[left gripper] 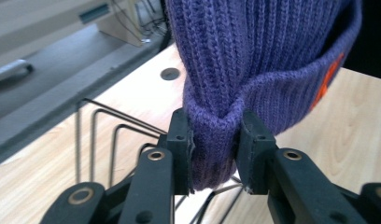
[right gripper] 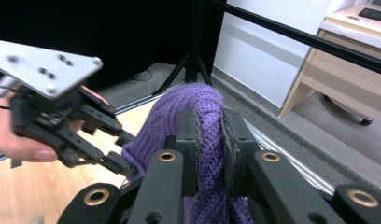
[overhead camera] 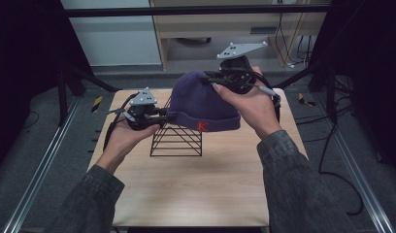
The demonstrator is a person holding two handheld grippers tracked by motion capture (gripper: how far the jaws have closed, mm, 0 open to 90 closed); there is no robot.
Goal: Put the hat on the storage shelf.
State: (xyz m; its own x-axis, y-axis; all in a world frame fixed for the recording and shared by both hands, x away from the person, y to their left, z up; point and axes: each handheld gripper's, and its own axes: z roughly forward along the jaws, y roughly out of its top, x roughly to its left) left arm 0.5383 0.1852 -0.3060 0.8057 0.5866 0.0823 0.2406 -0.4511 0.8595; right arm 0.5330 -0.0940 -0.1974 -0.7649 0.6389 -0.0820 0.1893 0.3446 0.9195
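Ribbed purple knit beanie (overhead camera: 203, 99), pinched

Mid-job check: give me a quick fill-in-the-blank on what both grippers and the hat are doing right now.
1. Both grippers are shut on the purple ____.
2. The left gripper pinches the folded ____ of the beanie.
3. The right gripper grips the beanie's crown, held ____ than the left gripper.
4. Beneath the beanie, a black ____ rack stands on the wooden table.

Missing words: beanie; brim; higher; wire
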